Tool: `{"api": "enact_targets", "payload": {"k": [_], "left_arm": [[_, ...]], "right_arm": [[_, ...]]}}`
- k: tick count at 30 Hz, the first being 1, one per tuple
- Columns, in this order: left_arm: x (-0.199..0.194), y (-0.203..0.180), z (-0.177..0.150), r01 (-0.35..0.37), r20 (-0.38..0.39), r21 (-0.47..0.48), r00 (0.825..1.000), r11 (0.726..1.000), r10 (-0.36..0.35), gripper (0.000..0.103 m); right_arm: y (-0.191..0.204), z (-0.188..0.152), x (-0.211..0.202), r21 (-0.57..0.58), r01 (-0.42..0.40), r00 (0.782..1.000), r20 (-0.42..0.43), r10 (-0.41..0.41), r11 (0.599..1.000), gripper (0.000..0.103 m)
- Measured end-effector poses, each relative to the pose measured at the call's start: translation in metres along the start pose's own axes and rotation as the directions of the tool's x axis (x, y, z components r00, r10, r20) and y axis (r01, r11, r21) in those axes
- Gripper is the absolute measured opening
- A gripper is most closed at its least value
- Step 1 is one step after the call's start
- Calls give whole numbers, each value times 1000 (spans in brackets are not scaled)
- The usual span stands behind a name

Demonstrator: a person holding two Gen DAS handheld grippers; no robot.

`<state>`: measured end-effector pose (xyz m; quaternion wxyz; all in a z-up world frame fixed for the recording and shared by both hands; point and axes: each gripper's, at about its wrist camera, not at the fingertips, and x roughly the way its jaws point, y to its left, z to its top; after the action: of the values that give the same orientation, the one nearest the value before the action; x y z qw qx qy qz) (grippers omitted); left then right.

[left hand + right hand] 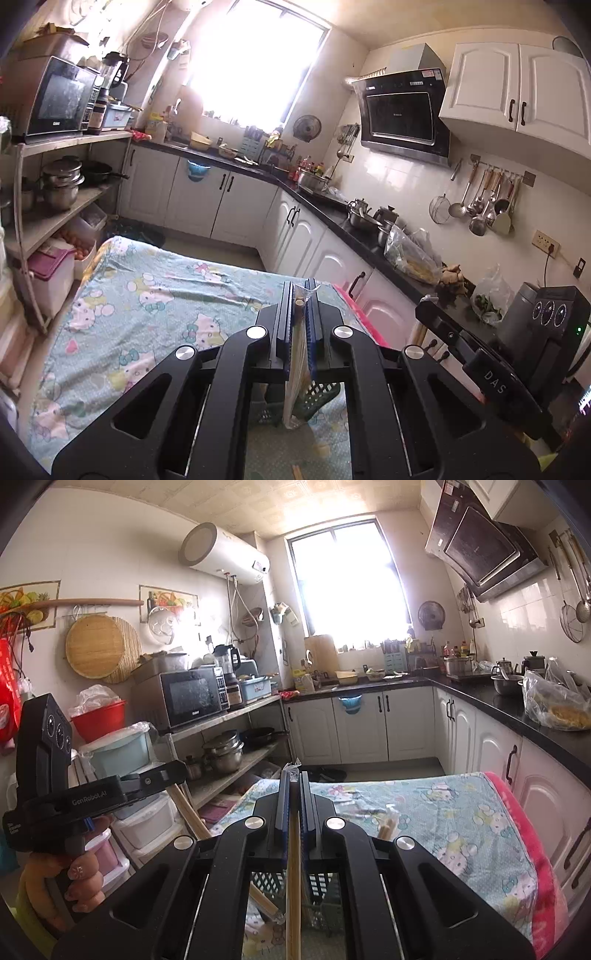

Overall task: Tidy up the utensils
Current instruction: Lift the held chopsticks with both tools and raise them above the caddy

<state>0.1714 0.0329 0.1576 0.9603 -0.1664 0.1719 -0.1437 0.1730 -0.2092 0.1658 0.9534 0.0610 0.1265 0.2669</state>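
My left gripper is shut on a plastic-wrapped pack of wooden chopsticks, held upright over a dark green slotted utensil basket on the table. My right gripper is shut on another wrapped pair of chopsticks, also upright above the green basket. The left gripper's body shows at the left of the right wrist view, with chopsticks hanging from it. More wrapped chopsticks lie on the table beyond the basket.
The table wears a Hello Kitty cloth with a pink edge. A shelf rack with a microwave and pots stands to the left. A black counter with white cabinets runs along the right.
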Motion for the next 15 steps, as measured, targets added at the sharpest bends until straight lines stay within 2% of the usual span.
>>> {"api": "enact_targets", "payload": {"k": [9,15], "left_arm": [[0,7,16,-54,39,27,998,998,53,3],[2,15,20,-91,53,26,995,996,90,3]], "right_arm": [[-5,18,13,15,21,997,75,-22,1000,5],[-1,26,27,-26,34,992,121,-30,999,5]]}}
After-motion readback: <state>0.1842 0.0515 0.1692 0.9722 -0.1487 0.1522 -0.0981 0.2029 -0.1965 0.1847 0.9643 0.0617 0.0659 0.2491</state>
